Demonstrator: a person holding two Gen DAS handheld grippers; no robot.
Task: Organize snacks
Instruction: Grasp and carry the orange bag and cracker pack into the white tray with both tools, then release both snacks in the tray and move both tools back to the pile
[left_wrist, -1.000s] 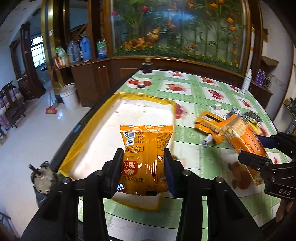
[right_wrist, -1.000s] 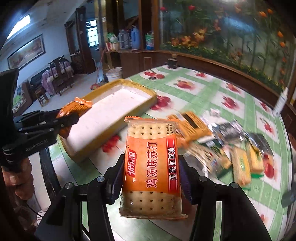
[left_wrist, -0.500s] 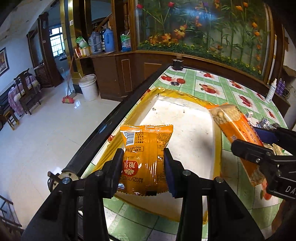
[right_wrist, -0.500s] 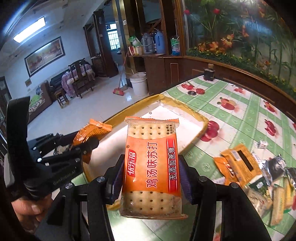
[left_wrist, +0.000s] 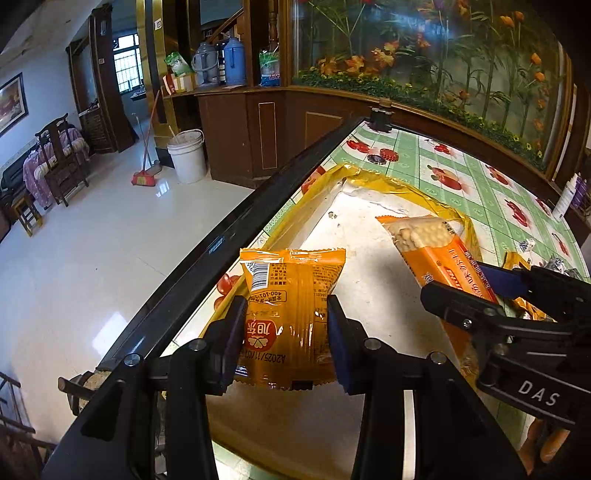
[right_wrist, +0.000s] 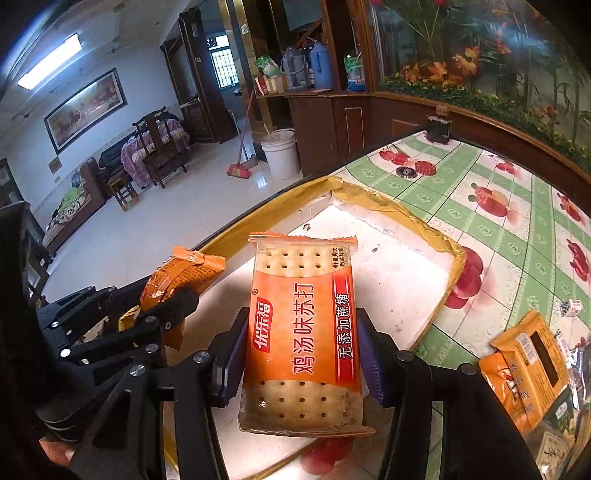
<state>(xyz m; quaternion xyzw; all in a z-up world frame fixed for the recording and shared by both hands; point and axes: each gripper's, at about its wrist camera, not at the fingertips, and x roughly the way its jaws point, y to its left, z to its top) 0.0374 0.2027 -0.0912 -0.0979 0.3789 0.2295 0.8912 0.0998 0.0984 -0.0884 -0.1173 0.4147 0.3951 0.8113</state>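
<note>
My left gripper (left_wrist: 286, 328) is shut on a small orange snack packet (left_wrist: 290, 295), held over the near end of a shallow white tray with a yellow rim (left_wrist: 369, 177). My right gripper (right_wrist: 301, 358) is shut on an orange soda cracker pack (right_wrist: 303, 321), also above the tray (right_wrist: 391, 240). Each gripper shows in the other's view: the right gripper (left_wrist: 476, 291) with its cracker pack (left_wrist: 432, 243) at the right, the left gripper (right_wrist: 159, 310) with its orange packet (right_wrist: 181, 273) at the left.
The tray lies by the left edge of a table with a green fruit-print cloth (right_wrist: 517, 206). A pile of loose snack packets (right_wrist: 532, 373) lies on the cloth to the right. A small dark jar (left_wrist: 380, 118) stands at the far table edge.
Both grippers have swung left from over the snack pile to above the tray, sinking a little. Each still holds its packet.
</note>
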